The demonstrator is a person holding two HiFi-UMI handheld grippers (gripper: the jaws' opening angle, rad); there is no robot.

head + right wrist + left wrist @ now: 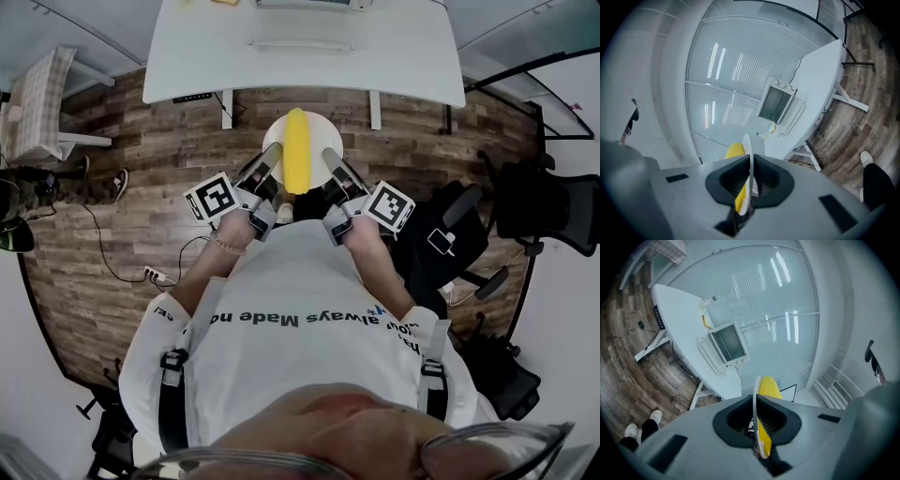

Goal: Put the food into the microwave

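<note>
A white plate [314, 131] with a long yellow food item [297, 150] is held up in front of the person, above the wooden floor. My left gripper [273, 154] is shut on the plate's left rim and my right gripper [330, 156] on its right rim. In the left gripper view the plate rim [755, 399] stands edge-on in the left gripper [757, 425], with the food [768, 387] beside it. The right gripper [747, 187] pinches the plate [747, 145] likewise, food [735, 150] to its left. The microwave [726, 343] [775, 104] sits on the white table [394, 56], door open.
A black office chair [548, 206] stands at the right and a light chair [37, 103] at the left. A power strip [155, 277] and cable lie on the floor. A small yellow object [707, 322] sits on the table beside the microwave.
</note>
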